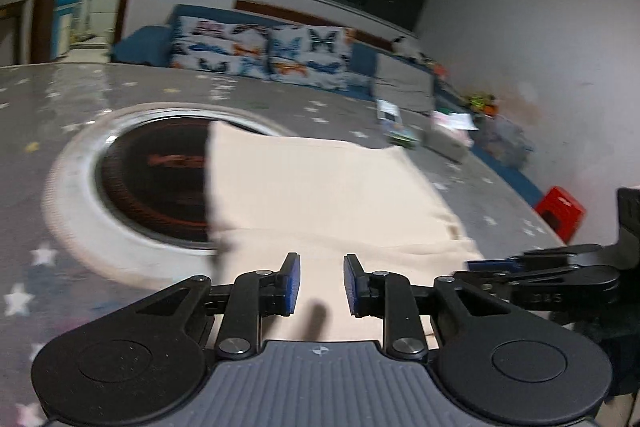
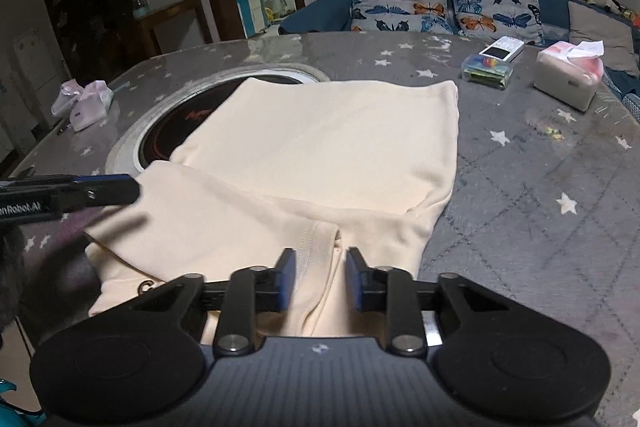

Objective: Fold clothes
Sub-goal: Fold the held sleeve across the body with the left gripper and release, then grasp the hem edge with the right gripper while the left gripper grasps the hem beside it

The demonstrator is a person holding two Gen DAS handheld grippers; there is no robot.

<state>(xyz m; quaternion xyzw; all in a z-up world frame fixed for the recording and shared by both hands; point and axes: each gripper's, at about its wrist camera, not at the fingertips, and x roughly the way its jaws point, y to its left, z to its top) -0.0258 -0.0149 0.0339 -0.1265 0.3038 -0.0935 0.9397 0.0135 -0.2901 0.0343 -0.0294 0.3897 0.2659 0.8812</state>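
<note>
A cream garment (image 2: 320,155) lies partly folded on the grey star-patterned table (image 2: 540,187), its far part draped over a round inset cooktop (image 2: 160,131). My right gripper (image 2: 321,279) is open just above the garment's near hem, with a seam fold between its blue pads. The left gripper (image 1: 321,283) is also open, low over the cream garment (image 1: 320,187) near its edge. In the right wrist view the left gripper's fingers (image 2: 104,187) reach in from the left edge. The right gripper's fingers (image 1: 532,267) show at the right in the left wrist view.
A tissue box (image 2: 568,79), a clear box of small coloured items (image 2: 486,71) and a white device (image 2: 502,49) sit at the table's far right. Pink-white packets (image 2: 86,103) lie at the far left. A blue sofa with butterfly cushions (image 2: 440,7) stands behind. A red stool (image 1: 560,211) is on the floor.
</note>
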